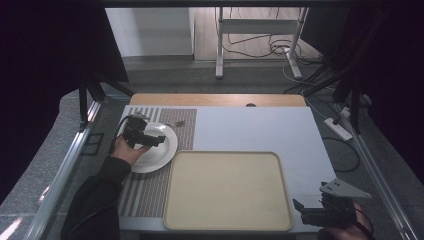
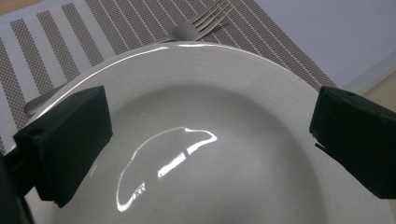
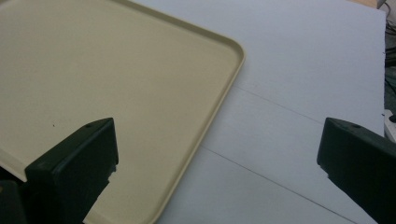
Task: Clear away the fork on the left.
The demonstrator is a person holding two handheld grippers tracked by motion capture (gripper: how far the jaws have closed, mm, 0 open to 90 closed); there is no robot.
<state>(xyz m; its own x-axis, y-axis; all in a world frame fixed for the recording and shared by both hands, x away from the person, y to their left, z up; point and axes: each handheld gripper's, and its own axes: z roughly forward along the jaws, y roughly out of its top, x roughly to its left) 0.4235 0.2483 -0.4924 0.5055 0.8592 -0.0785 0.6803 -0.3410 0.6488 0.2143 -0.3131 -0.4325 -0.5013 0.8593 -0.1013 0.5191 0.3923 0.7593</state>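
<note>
Over on the striped placemat (image 1: 150,192), a white plate (image 1: 162,155) with nothing on it, and a fork (image 2: 196,28) lying just past its far rim. Left gripper (image 1: 161,140) poised above the plate, jaws spread wide. Nearby, a beige tray (image 1: 227,190), bare inside. Right gripper (image 1: 302,212) by the tray's near right corner, jaws likewise apart, gripping nothing.

The left gripper (image 1: 159,140) hovers over the plate (image 1: 167,152), fingers (image 2: 65,140) spread wide. The right gripper (image 1: 300,210), well right of the plate, also gapes.
</note>
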